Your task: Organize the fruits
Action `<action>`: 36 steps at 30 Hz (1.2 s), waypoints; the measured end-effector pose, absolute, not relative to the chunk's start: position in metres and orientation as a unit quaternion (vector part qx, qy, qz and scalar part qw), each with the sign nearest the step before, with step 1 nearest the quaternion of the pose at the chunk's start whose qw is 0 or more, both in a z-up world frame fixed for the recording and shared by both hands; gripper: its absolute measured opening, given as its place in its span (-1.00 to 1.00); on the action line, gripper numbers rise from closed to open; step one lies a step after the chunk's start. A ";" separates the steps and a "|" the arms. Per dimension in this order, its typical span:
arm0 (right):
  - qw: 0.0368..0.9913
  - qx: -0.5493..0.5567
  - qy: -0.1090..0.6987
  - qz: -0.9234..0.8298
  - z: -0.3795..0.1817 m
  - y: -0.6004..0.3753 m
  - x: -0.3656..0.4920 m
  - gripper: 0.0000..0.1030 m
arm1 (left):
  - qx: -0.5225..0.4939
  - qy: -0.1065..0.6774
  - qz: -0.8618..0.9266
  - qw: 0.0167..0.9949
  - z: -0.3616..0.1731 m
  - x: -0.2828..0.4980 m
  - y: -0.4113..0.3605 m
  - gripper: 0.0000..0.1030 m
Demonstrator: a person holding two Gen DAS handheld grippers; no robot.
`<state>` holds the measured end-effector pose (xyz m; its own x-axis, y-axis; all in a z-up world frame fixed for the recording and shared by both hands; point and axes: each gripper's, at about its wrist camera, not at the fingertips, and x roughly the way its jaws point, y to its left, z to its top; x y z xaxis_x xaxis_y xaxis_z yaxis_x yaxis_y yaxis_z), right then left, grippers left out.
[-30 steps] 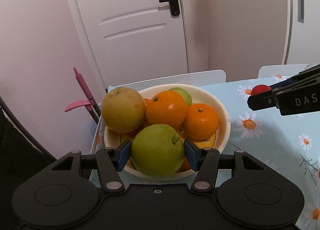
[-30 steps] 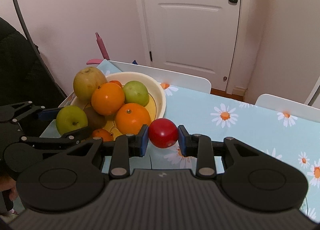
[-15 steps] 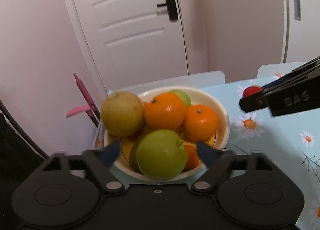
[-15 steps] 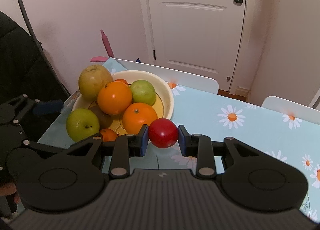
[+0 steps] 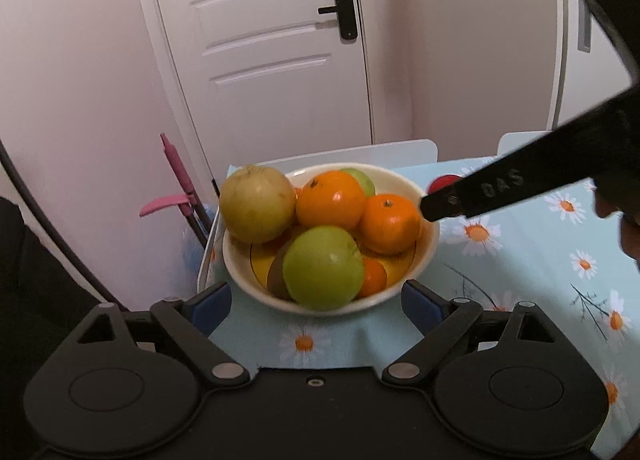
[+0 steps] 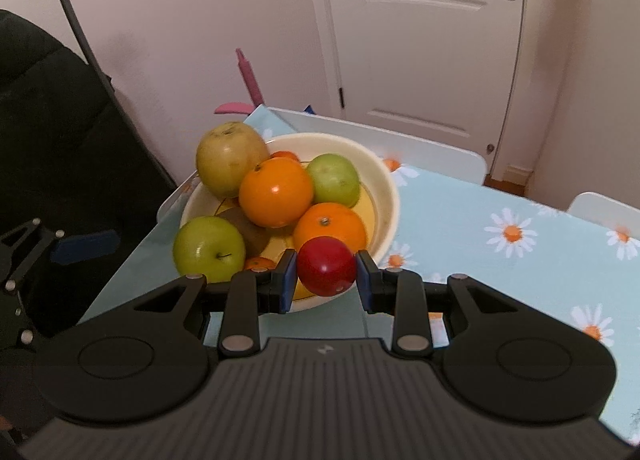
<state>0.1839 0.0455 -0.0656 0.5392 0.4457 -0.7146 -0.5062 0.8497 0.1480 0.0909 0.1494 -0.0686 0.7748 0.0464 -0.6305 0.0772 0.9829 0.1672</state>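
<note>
Right now the red apple (image 6: 326, 266) sits clamped between the blue pads of the right gripper (image 6: 326, 274), held just above the near rim of the cream bowl (image 6: 390, 188), in front of an orange (image 6: 330, 230). From the left wrist view only a sliver of that red apple (image 5: 442, 182) shows behind the dark finger of the right gripper (image 5: 436, 202), by the bowl's right rim.

Inside the bowl (image 5: 236, 260) lie a large green apple (image 5: 323, 267) at the near side, a yellowish pear-like fruit (image 5: 258, 203) at the left, two oranges (image 5: 335, 200) (image 5: 390, 223) behind, a second green apple (image 6: 333, 180) at the far side, a brown kiwi (image 6: 250, 230) and a small tangerine (image 5: 374, 277) low down.

The left gripper (image 5: 316, 300) is spread wide, its blue pads (image 5: 212, 306) on either side of the bowl's near rim, touching nothing.

The bowl stands at the corner of a table with a pale blue daisy cloth (image 6: 460, 220). White chair backs (image 6: 420, 152) stand beyond it, then a white door (image 5: 272, 40).
</note>
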 end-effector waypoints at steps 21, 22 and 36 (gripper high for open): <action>0.887 -0.022 0.379 0.263 -0.076 0.055 0.176 0.57 | 0.086 0.352 -0.013 0.932 -0.085 0.078 0.166 0.84; 0.889 -0.018 0.377 0.260 -0.074 0.052 0.174 0.64 | 0.086 0.352 -0.013 0.932 -0.085 0.076 0.167 0.84; 0.912 -0.015 0.347 0.221 -0.008 -0.025 0.111 0.67 | 0.073 0.332 0.019 0.940 -0.046 0.030 0.147 0.84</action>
